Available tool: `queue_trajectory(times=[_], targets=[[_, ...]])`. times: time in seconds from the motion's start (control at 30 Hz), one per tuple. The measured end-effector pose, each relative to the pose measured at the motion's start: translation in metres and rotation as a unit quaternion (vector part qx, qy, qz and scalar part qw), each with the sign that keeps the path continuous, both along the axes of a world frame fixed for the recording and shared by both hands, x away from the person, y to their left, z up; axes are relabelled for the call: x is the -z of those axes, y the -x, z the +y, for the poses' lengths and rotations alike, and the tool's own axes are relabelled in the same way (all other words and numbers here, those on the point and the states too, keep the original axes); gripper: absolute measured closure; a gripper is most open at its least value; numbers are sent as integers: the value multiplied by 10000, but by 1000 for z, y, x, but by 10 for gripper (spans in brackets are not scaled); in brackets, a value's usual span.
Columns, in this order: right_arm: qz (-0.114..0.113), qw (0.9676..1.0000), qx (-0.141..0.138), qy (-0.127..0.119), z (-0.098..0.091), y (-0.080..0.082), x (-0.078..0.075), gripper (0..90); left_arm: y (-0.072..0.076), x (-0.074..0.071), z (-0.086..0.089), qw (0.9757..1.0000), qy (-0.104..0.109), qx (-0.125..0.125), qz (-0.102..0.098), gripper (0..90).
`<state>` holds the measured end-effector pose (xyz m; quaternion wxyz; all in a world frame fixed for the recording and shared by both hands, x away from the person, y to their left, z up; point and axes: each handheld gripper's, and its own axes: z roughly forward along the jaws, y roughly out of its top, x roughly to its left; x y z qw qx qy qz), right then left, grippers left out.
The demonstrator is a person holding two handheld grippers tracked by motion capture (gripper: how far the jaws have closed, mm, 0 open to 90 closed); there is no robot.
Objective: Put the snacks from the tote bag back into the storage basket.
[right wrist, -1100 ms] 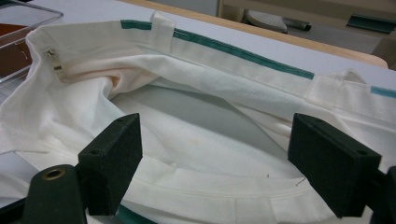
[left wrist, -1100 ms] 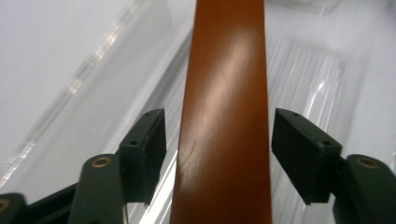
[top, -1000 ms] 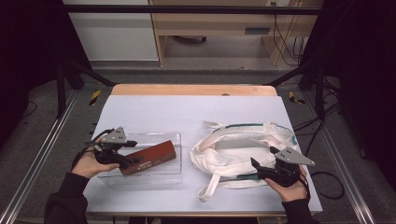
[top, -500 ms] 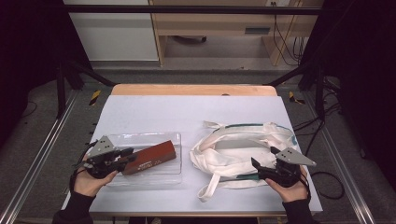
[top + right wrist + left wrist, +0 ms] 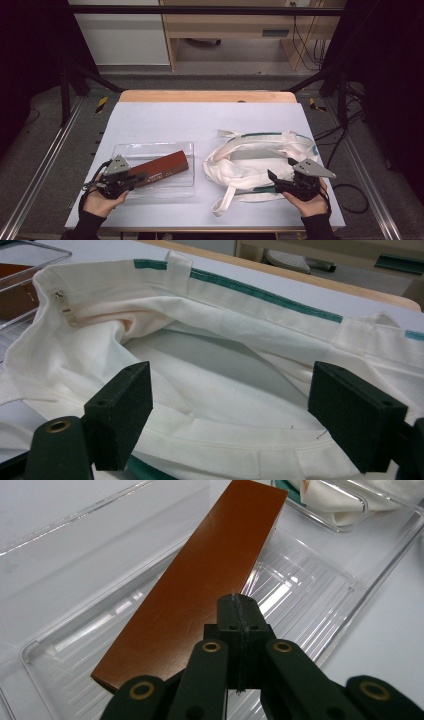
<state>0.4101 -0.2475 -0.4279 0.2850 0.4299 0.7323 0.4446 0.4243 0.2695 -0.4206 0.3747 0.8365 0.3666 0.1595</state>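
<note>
Brown box [image 5: 200, 587] in clear tray [image 5: 350, 587]; left tongs [image 5: 240, 605] closed, empty.

Count of things on the table

One clear plastic tray [image 5: 152, 150], one brown flat box [image 5: 162, 167] and one white cloth bag [image 5: 250, 162] are counted at the lower middle of the high view; two grippers are seen, one lower left [image 5: 134, 178], one lower right [image 5: 279, 176].
</note>
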Motion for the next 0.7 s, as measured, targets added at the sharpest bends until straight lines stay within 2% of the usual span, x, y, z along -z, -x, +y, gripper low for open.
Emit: queue_trajectory(times=[0.3, 0.63, 0.7], targets=[[18, 10000, -10, 3, 1, 0, 1, 186, -4, 3, 2, 9998, -120, -153, 42, 898], [42, 10000, -37, 27, 3, -1, 3, 186, -10, 5, 5, 9976, -270, -630, 41, 897], [37, 10000, -38, 31, 4, -1, 3, 186, -12, 6, 5, 9973, -205, -701, 46, 895]])
